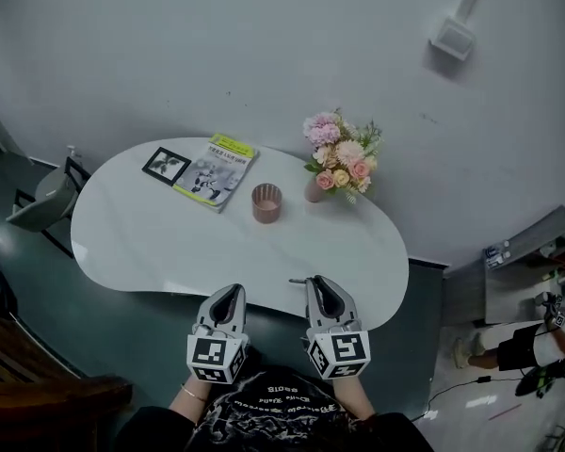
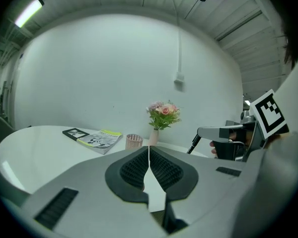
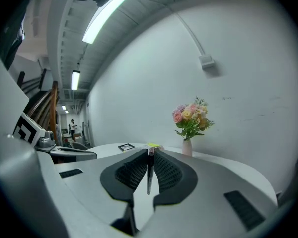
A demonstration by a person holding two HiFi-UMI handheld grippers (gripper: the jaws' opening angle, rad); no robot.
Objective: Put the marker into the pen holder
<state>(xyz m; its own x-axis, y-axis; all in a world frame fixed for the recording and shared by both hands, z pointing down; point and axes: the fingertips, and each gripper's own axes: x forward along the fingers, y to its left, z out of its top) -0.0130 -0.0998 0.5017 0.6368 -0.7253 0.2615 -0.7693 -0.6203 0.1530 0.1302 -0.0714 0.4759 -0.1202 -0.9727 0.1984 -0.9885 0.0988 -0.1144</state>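
A pink pen holder [image 1: 266, 202] stands upright on the white table [image 1: 141, 243], well beyond both grippers. My right gripper [image 1: 322, 293] hovers over the table's near edge, shut on a thin dark marker [image 3: 149, 172] that stands upright between its pads. In the head view the marker's tip [image 1: 297, 281] sticks out to the left of the jaws. My left gripper [image 1: 228, 301] is beside it, jaws shut with nothing between them. The left gripper view shows the pen holder [image 2: 134, 141] ahead and the marker [image 2: 193, 144] slanting down from the right gripper [image 2: 222, 133].
A vase of pink flowers [image 1: 337, 158] stands right of the pen holder. A yellow-edged book [image 1: 217, 170] and a black picture frame [image 1: 166, 165] lie at the back left. A chair [image 1: 47, 201] sits off the table's left end. A person's legs [image 1: 508, 347] show at the far right.
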